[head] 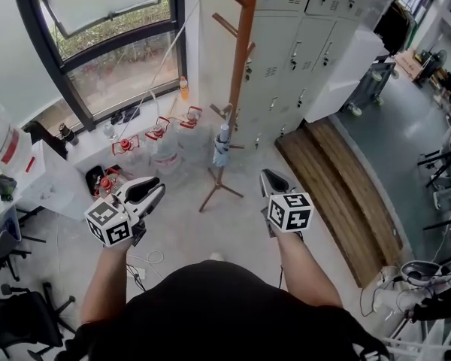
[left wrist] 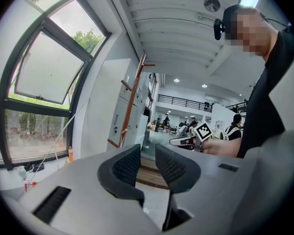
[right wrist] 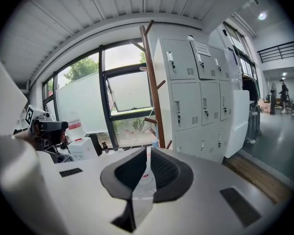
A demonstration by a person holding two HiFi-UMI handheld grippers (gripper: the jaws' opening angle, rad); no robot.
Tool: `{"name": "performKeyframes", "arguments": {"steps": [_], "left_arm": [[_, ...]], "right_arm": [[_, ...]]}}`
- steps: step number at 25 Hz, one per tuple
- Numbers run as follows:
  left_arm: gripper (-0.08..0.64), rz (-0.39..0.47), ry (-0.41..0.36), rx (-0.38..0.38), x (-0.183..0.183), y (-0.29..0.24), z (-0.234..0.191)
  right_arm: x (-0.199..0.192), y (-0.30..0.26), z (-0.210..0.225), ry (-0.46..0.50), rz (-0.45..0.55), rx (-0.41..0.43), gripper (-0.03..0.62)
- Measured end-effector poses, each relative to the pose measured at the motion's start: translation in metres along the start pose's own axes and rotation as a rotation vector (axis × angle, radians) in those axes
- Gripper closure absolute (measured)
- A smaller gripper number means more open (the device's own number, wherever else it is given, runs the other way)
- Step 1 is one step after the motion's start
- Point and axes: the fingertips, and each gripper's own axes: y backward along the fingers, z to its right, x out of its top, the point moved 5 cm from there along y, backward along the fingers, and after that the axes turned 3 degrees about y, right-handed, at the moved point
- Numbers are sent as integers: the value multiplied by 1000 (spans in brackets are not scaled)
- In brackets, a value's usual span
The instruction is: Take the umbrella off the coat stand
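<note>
Brown wooden coat stand (head: 241, 66), a tall pole with short angled pegs, rises from splayed feet on the pale grey floor (head: 184, 228). The pale blue folded umbrella (head: 222, 147) hangs upright from one of the lowest pegs, close against the pole and above the feet.

In the head view, the left hand-held gripper (head: 155, 191) sits below and to the left of the stand. The right hand-held gripper (head: 269, 177) sits below and to the right. Both point toward the stand and are well apart from the umbrella.

The left gripper view shows that gripper's dark ribbed pads standing clearly apart with nothing between them. The right gripper view shows the right gripper's pads drawn close, leaving only a narrow slit through which the floor shows. They grip nothing.

Light grey metal lockers (head: 301, 43) stand just behind the stand. A plank platform of brown wood (head: 338, 186) lies on the floor at their foot. A dark-framed window (head: 113, 51) fills the wall to the left, with a small orange bottle (head: 184, 89) on its sill. Clear water jugs with red caps (head: 156, 138) stand on the floor below the window.
</note>
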Motion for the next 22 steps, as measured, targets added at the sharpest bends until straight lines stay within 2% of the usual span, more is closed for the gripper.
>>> {"name": "performKeyframes", "arguments": {"steps": [11,22], "left_arm": [[453,-10,25,30,-10,-59,-20],[454,1,-6,59,-1,-75,-23]], "right_arm": [[13,-57,50,18,2,39,552],[27,-66,57,44,16,61,552]]}}
